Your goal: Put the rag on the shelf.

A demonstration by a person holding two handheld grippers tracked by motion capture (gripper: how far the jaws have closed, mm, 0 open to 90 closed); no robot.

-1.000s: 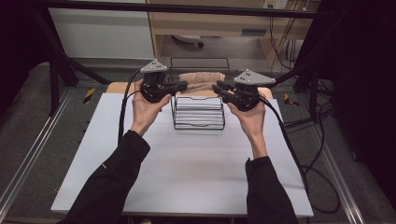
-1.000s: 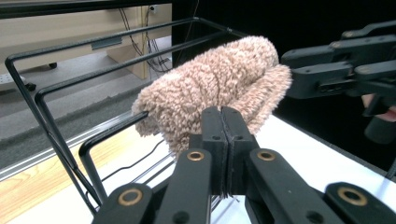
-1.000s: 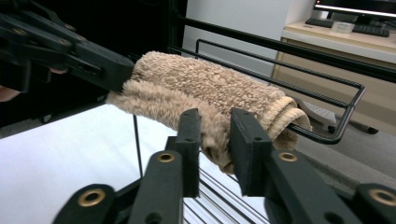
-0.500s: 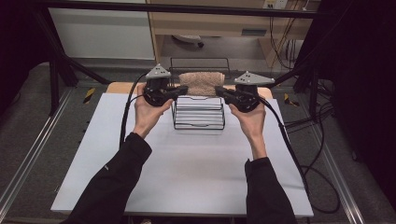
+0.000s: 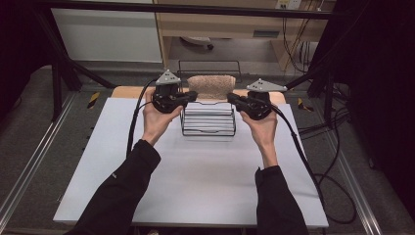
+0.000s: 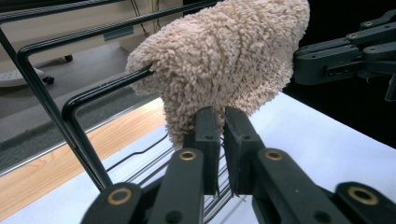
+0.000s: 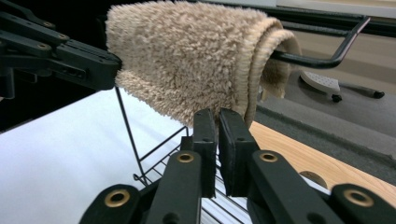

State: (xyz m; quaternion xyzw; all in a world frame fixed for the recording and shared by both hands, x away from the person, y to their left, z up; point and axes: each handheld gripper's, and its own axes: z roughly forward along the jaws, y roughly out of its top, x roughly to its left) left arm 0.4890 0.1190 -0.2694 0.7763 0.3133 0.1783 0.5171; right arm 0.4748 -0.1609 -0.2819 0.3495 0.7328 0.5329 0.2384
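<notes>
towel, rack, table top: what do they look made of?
Towel: looks like beige terry cloth, matte; looped, fuzzy pile and a stitched hem. Rack: likely steel wire with a glossy black coating; thin bent rods catching glints. Table top: smooth matte white board, possibly laminate.

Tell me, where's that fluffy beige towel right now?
In the high view the towel hangs over the back rail of the wire rack, at the table's far edge, between the two grippers.
</notes>
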